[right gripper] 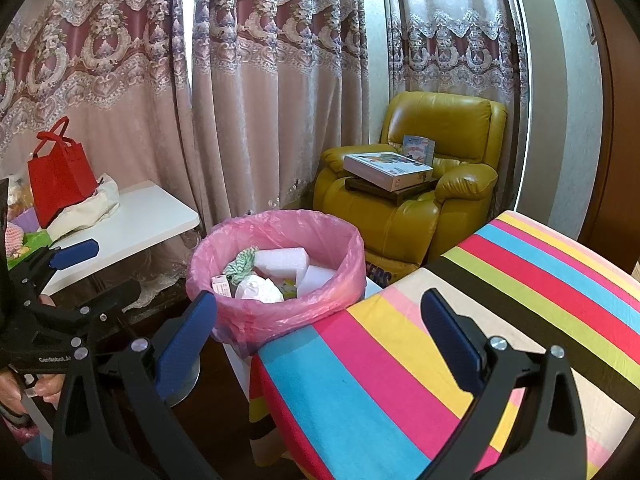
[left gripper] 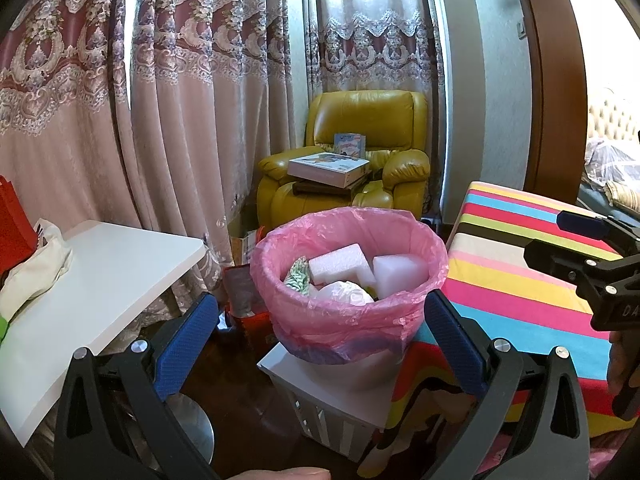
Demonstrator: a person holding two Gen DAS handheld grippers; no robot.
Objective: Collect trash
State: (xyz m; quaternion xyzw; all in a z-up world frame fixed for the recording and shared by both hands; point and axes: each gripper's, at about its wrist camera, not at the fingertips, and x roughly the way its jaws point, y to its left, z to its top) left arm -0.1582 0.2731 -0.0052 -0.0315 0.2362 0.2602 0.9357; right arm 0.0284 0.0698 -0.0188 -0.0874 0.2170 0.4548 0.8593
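A trash bin lined with a pink bag stands on a low white stand, in both views. It holds white foam blocks, crumpled white paper and a green patterned wrapper. My left gripper is open and empty, its blue pads either side of the bin's near rim. My right gripper is open and empty above the striped cloth, right of the bin. Each gripper shows at the edge of the other's view.
A table with a striped cloth is right of the bin. A white side table on the left carries a red bag and a cream cloth bag. A yellow armchair with boxes stands by the curtains.
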